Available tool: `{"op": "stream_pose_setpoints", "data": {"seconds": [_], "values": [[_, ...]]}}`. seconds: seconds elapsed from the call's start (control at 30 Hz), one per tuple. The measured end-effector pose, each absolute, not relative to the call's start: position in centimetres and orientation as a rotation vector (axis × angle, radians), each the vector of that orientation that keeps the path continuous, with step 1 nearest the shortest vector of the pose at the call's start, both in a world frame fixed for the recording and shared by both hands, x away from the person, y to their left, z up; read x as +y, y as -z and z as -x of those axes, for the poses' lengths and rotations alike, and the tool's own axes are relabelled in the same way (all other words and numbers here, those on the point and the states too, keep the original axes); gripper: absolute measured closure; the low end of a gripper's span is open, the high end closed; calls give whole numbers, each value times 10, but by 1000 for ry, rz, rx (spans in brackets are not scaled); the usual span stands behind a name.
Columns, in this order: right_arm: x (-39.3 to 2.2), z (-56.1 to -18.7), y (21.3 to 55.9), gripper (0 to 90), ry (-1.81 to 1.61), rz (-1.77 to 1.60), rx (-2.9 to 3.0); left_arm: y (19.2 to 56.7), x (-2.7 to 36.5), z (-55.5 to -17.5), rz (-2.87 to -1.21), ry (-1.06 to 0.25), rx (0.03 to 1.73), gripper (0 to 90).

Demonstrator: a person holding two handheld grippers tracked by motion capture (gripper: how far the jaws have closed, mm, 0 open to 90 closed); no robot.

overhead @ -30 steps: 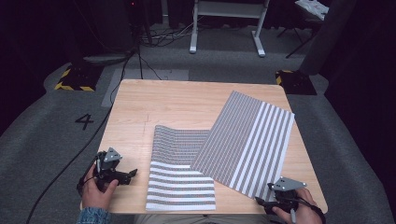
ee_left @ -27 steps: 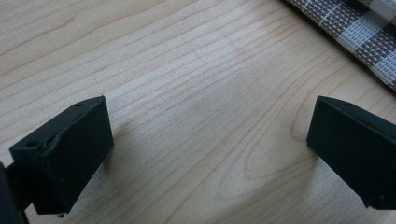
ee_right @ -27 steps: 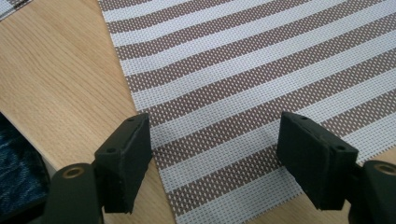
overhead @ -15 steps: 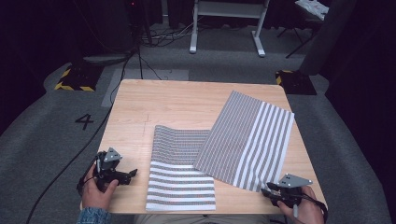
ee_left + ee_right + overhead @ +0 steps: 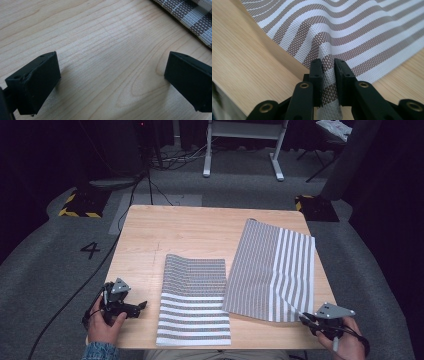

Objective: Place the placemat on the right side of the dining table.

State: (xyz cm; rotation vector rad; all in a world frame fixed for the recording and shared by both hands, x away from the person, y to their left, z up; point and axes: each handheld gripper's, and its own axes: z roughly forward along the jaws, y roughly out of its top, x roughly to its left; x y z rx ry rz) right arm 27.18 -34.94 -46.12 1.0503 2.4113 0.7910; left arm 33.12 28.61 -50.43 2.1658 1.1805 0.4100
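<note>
High view: wooden table point(image 5: 200, 227); right mat point(image 5: 272, 270) right of centre, its near corner meeting the right gripper point(image 5: 306, 319) at lower right; left mat point(image 5: 194, 300) lower centre, beside the left gripper point(image 5: 141, 305). Left gripper view: jaws spread wide over bare wood, mat edge point(image 5: 190, 15) upper right. Right gripper view: jaws clamped on the striped mat's corner point(image 5: 328, 67), bottom centre.

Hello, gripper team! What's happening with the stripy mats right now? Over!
Right hand-held gripper shut on right mat corner. Left hand-held gripper open over table. Left mat untouched.

text: "4" | on: grey floor mat point(image 5: 60, 270) | left of table point(image 5: 200, 230)
</note>
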Motion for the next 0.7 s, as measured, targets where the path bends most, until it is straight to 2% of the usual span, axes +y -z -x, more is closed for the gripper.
{"op": "stream_pose_setpoints", "data": {"seconds": [0.4,0.53,0.57,0.7], "values": [[-405,-274,470,662,-680,-1158,2345,504,286,-331,-2169,-405,1180,5],[-420,-279,472,570,-655,-1213,2311,504,286,-331,-2166,-403,1181,4],[-422,-279,472,510,-665,-1237,2298,504,286,-331,-2167,-403,1182,5],[-400,-269,454,409,-792,-1234,2258,504,286,-331,-2168,-409,1181,5]]}}
